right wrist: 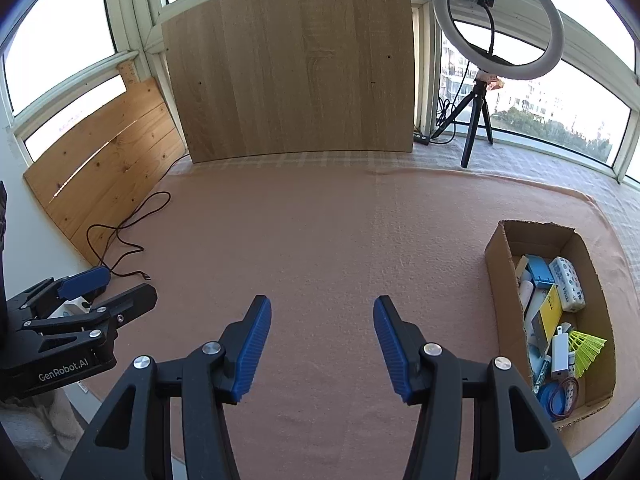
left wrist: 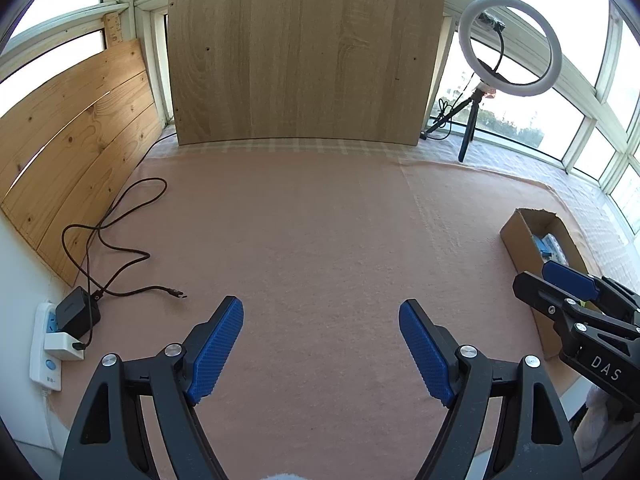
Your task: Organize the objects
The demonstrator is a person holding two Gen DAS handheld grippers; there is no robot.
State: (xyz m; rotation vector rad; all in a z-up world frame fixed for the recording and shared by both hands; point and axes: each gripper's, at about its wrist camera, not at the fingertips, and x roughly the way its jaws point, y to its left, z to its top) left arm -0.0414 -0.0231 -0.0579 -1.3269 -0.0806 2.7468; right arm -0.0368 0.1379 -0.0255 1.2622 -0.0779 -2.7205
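Note:
A cardboard box (right wrist: pixel 502 264) lies at the right on the pink cloth (right wrist: pixel 320 232), filled with several small items: a tissue pack (right wrist: pixel 568 284), a yellow shuttlecock (right wrist: pixel 588 350), a blue box (right wrist: pixel 540 272), a white charger (right wrist: pixel 560 354). In the left wrist view the box (left wrist: pixel 520 236) shows partly behind the right gripper (left wrist: pixel 560 280). My right gripper (right wrist: pixel 322 308) hovers over bare cloth left of the box, open with nothing between its blue pads. My left gripper (left wrist: pixel 321 310) is open wide over bare cloth, also holding nothing, and appears again at the far left (right wrist: pixel 108 284).
A black cable (left wrist: pixel 116 236) loops on the cloth at the left, running to a black adapter (left wrist: pixel 76 312) in a white power strip (left wrist: pixel 46 356). Wooden boards (left wrist: pixel 304 52) lean against the windows behind. A ring light on a tripod (right wrist: pixel 498 20) stands at the back right.

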